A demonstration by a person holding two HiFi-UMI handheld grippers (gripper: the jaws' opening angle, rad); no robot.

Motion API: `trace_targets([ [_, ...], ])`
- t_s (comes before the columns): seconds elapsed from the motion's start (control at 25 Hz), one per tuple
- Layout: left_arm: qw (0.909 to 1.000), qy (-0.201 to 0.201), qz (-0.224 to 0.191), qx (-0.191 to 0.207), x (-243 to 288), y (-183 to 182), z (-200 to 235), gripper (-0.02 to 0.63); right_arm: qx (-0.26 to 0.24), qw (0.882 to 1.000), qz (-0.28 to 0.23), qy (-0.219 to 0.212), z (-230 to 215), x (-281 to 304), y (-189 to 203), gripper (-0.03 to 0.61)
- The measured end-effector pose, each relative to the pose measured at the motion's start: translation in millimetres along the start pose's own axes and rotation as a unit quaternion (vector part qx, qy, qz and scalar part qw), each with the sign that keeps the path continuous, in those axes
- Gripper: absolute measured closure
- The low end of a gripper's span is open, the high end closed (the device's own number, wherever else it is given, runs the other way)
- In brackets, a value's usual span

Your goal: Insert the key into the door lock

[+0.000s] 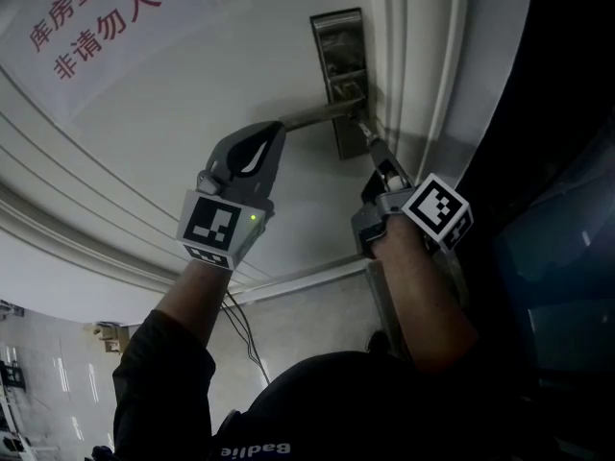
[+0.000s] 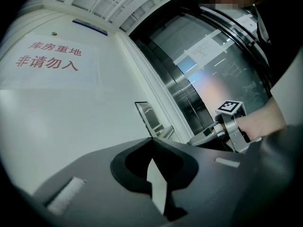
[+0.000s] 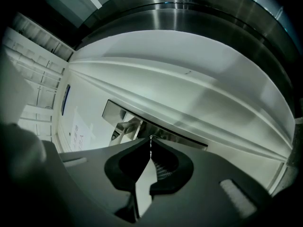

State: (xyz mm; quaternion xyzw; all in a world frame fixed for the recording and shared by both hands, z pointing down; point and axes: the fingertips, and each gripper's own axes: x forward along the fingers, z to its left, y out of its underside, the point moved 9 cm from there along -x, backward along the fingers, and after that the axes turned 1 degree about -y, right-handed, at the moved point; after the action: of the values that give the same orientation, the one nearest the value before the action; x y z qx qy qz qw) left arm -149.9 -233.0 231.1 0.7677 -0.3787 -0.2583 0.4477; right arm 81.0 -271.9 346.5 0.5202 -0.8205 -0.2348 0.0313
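Observation:
A steel lock plate (image 1: 338, 70) sits on the white door (image 1: 192, 94), and its lever handle (image 1: 322, 113) runs left from it. My left gripper (image 1: 281, 128) is shut, its tips against the free end of the lever; I see nothing between the pads. In the left gripper view the tips (image 2: 152, 138) meet just before the plate (image 2: 150, 118). My right gripper (image 1: 377, 157) is shut on the key (image 1: 369, 139), whose tip is at the lower part of the plate. In the right gripper view the thin key (image 3: 150, 142) points at the plate (image 3: 113, 112). The keyhole is hidden.
A paper sign with red characters (image 1: 91, 17) hangs on the door at upper left. The door frame's white moulding (image 1: 423, 75) runs close on the right of the lock. A dark glass and steel panel (image 2: 208, 74) stands beyond it. A cable (image 1: 245, 329) hangs low.

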Motion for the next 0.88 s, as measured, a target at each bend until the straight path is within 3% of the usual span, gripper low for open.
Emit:
trace_targets([
  [0.44, 1.0000, 0.004, -0.002, 0.001, 0.1, -0.7, 0.3, 0.612, 0.023, 1.000, -0.004, 0.010, -1.4, 5.0, 6.0, 0.569],
  [0.88, 1.0000, 0.008, -0.005, 0.001, 0.6, 0.1, 2.0, 0.612, 0.082, 0.996, -0.025, 0.022, 0.0, 12.9, 12.8, 0.569],
])
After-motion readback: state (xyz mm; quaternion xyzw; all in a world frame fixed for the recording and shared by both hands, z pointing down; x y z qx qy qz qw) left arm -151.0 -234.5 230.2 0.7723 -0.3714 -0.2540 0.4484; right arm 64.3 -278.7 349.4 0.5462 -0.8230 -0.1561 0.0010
